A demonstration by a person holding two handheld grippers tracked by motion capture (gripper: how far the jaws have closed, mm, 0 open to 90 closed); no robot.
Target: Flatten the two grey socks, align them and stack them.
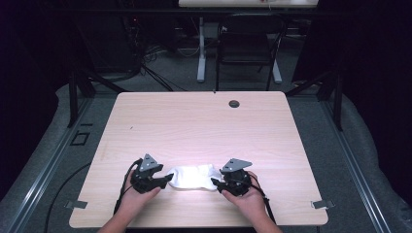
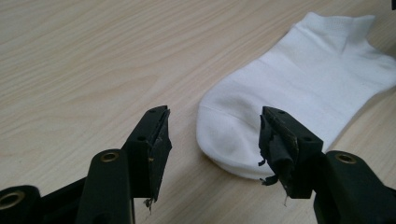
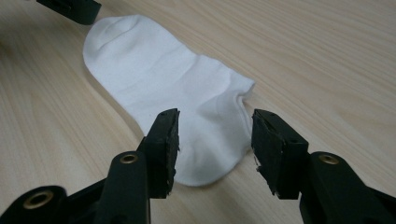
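We see a white sock [image 1: 193, 175] lying flat near the front edge of the wooden table [image 1: 194, 121] | our left gripper [image 1: 167, 179] sits at its left end, our right gripper [image 1: 215, 183] at its right end | a round grommet [image 1: 234, 103] near the far edge | a dark chair [image 1: 245, 46] beyond the table

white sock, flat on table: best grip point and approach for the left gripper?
Take the sock at its rounded toe end, which lies right before the left gripper. Come in low along the table, since it lies flat; the open jaws could pinch that edge.
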